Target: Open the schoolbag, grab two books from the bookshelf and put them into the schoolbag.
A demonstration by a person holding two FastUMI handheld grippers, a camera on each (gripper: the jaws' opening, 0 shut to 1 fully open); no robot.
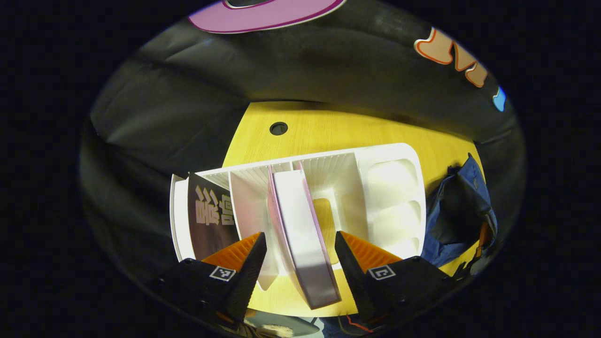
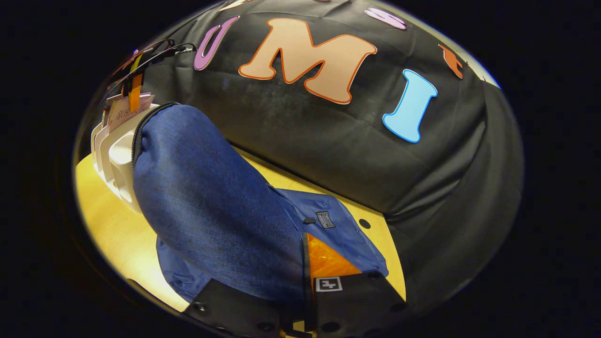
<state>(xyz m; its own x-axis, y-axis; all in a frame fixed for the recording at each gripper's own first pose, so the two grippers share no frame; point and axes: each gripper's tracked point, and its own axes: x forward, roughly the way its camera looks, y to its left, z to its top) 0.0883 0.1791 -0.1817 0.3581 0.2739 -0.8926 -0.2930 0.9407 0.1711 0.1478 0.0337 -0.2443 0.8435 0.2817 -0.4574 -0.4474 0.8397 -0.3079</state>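
Two spread left fingers (image 1: 300, 253) astride the pink book (image 1: 303, 234) in the bookshelf (image 1: 394, 188); right fingers (image 2: 305, 263) clamped on the schoolbag (image 2: 211, 202).

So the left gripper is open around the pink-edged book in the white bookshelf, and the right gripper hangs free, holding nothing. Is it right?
Not quite. The right gripper view shows the right gripper pinching the blue schoolbag's fabric. The rest holds.

Yellow wooden tabletop (image 1: 328, 129) under me, a round dark hole (image 1: 278, 128) near its far edge. Black cables (image 2: 155, 52) hang at upper left.
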